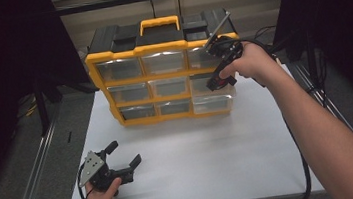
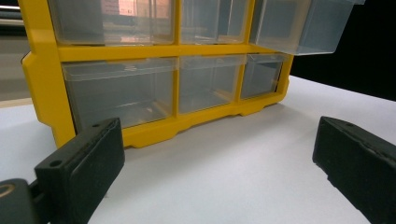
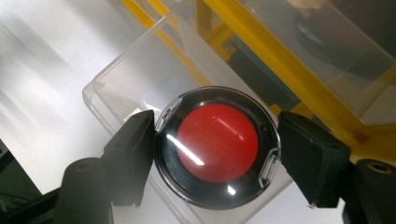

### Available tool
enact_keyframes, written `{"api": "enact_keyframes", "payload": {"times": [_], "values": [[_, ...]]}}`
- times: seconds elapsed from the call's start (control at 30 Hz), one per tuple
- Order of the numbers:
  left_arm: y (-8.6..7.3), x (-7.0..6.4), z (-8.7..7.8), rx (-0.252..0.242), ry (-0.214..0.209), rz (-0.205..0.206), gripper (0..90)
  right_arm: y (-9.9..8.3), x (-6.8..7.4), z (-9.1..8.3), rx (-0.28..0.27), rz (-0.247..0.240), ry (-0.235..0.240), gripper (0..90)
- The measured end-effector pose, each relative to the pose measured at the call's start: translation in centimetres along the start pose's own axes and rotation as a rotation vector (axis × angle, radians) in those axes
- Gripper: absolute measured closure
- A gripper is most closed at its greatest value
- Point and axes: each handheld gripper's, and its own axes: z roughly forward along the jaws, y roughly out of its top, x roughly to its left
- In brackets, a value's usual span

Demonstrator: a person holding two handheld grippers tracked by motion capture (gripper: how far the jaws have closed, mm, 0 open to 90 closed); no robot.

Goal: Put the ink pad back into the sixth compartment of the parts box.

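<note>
My right gripper [image 3: 217,144] is pinching a round black case with a red centre [image 3: 217,142], one jaw pressed on each side of its rim, and I hold it just above a clear drawer [image 3: 140,88] pulled out of the yellow organizer [image 1: 164,75]. The drawer's front wall and corner sit directly beneath the case, and the organizer's yellow frame bar runs close behind my far jaw, so room is tight on that side and open toward the white tabletop [image 1: 195,152] on the other. My left gripper [image 1: 121,161] rests low near the tabletop's front edge, jaws spread wide and holding nothing, with a bare stretch of tabletop between it and the organizer's bottom row of drawers ahead.
</note>
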Motion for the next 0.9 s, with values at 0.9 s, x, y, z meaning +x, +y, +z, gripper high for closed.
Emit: {"api": "enact_keyframes", "payload": {"times": [0.9], "values": [[0.06, 0.12, -0.1, 0.004, 0.002, 0.01, 2.3, 0.27, 0.43, 0.97, -0.026, -0.005, 0.021, 29.7]]}}
